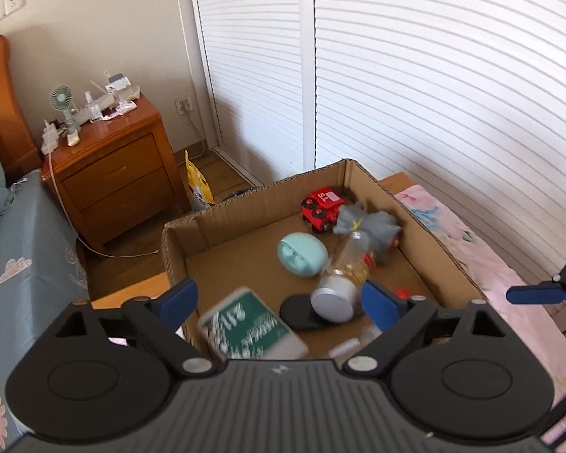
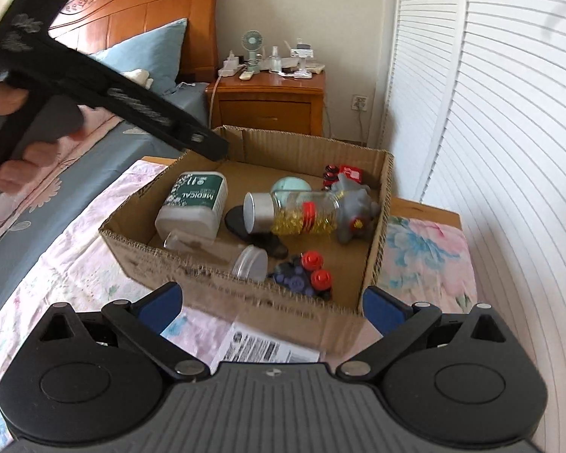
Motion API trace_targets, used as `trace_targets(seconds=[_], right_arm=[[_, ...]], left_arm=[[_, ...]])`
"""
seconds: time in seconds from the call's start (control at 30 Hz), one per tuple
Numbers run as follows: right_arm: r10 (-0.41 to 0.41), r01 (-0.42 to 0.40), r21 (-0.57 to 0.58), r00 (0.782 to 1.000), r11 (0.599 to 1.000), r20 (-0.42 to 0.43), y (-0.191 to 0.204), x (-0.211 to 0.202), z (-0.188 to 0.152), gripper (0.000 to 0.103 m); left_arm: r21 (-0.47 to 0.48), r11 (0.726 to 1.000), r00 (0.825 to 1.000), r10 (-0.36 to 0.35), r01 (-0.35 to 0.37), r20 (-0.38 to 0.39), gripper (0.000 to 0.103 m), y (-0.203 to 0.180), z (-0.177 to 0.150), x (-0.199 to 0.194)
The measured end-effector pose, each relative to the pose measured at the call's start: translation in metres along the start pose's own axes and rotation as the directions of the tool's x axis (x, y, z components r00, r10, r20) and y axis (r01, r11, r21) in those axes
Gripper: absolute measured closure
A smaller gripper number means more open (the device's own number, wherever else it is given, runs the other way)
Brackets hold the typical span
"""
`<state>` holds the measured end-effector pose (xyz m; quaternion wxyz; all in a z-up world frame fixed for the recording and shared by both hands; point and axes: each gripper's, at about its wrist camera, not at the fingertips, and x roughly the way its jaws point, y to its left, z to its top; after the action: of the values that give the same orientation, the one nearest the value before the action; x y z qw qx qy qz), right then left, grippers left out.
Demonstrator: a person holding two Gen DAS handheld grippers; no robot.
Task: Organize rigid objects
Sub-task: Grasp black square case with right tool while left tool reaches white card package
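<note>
A cardboard box (image 1: pixel 437 243) (image 2: pixel 192 275) sits on the flowered bed cover. In it lie a green-and-white medical bottle (image 1: pixel 249 326) (image 2: pixel 196 204), a clear jar with a silver lid (image 1: pixel 339 287) (image 2: pixel 290 211), a mint round case (image 1: pixel 302 255), a red toy car (image 1: pixel 322 207), a grey toy (image 1: pixel 373 226) (image 2: pixel 352 207), a black disc (image 1: pixel 298 311), a clear cup (image 2: pixel 251 262) and a toy with red knobs (image 2: pixel 313 271). My left gripper (image 1: pixel 279 302) is open above the box, over the bottle. My right gripper (image 2: pixel 271 305) is open and empty at the box's near wall.
A wooden nightstand (image 1: pixel 113 166) (image 2: pixel 268 104) with a small fan and clutter stands by the wall. White louvred doors (image 1: pixel 434 75) stand behind the box. A printed label (image 2: pixel 260 351) lies on the bed cover below my right gripper. The headboard (image 2: pixel 139 19) is at the back.
</note>
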<state>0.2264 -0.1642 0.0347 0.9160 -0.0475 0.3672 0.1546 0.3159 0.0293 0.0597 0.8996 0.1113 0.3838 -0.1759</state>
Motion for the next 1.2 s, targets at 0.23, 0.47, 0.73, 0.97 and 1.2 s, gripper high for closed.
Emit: trace_targets(seconds=[0.23,0.47,0.73,0.97,1.2], right_arm=[[-0.058,0.061,0.11,0.998,0.992,-0.027,0.007,-0.014,-0.038,0.0],[-0.117,0.123,0.166,0.992,0.978,-0.047,0.013,-0.01,-0.082,0.0],[-0.22,0.238,0.146,0.967,0.96,-0.126,0.015,0.016,-0.108,0.0],[-0.252,0.277,0.171,0.956,0.946,-0.15,0.002,0.013,-0.123,0.0],[-0.289,0.323,0.203,0.94,0.924,-0.179,-0.017,0.0,-0.132,0.0]], left_arm=[[-0.026,0.999,1.0,0.02,-0.02,0.018,0.003,-0.022,-0.051,-0.042],[-0.103,0.994,0.999,-0.025,0.029,0.033,0.002,-0.046,-0.112,-0.053],[-0.103,0.993,0.997,0.069,-0.066,0.032,0.002,-0.07,-0.145,-0.049],[-0.108,0.992,0.998,0.059,-0.058,0.006,0.002,-0.076,-0.153,-0.041],[-0.095,0.992,0.997,0.083,-0.083,-0.001,0.002,-0.077,-0.154,-0.036]])
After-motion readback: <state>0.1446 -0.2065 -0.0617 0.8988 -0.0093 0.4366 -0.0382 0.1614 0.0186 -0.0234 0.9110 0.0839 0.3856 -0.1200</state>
